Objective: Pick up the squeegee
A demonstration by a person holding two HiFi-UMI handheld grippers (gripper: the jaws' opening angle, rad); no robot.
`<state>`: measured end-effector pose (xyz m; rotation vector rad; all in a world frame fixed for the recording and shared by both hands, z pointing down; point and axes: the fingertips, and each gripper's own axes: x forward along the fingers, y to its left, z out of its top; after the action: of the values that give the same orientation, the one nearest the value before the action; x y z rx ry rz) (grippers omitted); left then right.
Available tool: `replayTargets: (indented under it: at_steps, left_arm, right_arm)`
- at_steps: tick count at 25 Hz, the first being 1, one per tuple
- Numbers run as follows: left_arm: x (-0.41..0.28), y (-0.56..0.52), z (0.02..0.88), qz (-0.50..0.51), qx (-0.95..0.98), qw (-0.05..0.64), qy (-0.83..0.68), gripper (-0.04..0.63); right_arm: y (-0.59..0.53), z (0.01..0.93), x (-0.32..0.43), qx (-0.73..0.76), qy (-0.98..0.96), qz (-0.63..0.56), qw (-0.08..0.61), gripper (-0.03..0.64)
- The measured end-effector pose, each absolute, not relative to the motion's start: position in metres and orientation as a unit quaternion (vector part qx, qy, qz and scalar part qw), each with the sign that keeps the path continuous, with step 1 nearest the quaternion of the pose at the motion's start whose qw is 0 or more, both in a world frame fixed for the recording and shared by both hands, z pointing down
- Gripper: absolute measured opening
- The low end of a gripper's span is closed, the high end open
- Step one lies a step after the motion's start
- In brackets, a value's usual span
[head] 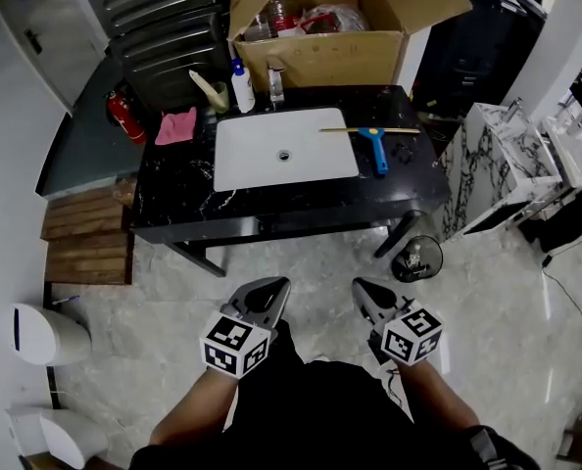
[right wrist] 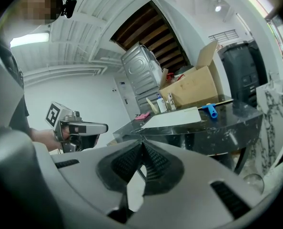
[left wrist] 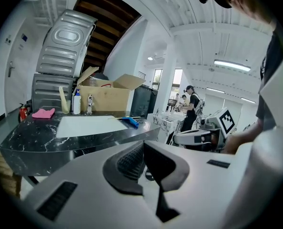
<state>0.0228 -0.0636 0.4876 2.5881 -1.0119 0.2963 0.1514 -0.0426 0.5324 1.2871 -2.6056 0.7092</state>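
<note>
The squeegee (head: 375, 145) has a blue handle and a long thin blade; it lies on the black marble counter (head: 291, 196) to the right of the white sink (head: 283, 149). It also shows small as the squeegee (left wrist: 129, 121) in the left gripper view and the squeegee (right wrist: 209, 109) in the right gripper view. My left gripper (head: 268, 290) and right gripper (head: 366, 290) hang side by side over the floor, well short of the counter. Both are shut with nothing between their tips: left gripper (left wrist: 142, 144), right gripper (right wrist: 141, 144).
An open cardboard box (head: 330, 29) stands behind the sink, with a faucet (head: 275, 84), a white bottle (head: 242, 88) and a pink cloth (head: 177, 125) nearby. A small fan (head: 414, 258) sits on the floor under the counter's right end. Wooden pallets (head: 87, 235) lie at left, a marble-patterned cabinet (head: 497, 168) at right.
</note>
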Motion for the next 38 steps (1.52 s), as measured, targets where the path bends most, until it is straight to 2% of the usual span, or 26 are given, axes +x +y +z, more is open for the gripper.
replayTargets:
  at_steps: [18, 28, 38]
  left_arm:
    - [-0.025, -0.240, 0.480, 0.106, 0.930, 0.181, -0.302, 0.017]
    - [-0.041, -0.298, 0.482, 0.114, 0.943, 0.180, -0.257, 0.017]
    - [-0.040, -0.330, 0.487, 0.118, 0.949, 0.170, -0.239, 0.017]
  right_arm:
    - [-0.197, 0.513, 0.097, 0.474, -0.844, 0.230, 0.099, 0.008]
    - [-0.256, 0.522, 0.070, 0.504, -0.824, 0.237, 0.108, 0.009]
    - [-0.284, 0.537, 0.124, 0.585, -0.765, 0.228, 0.141, 0.009]
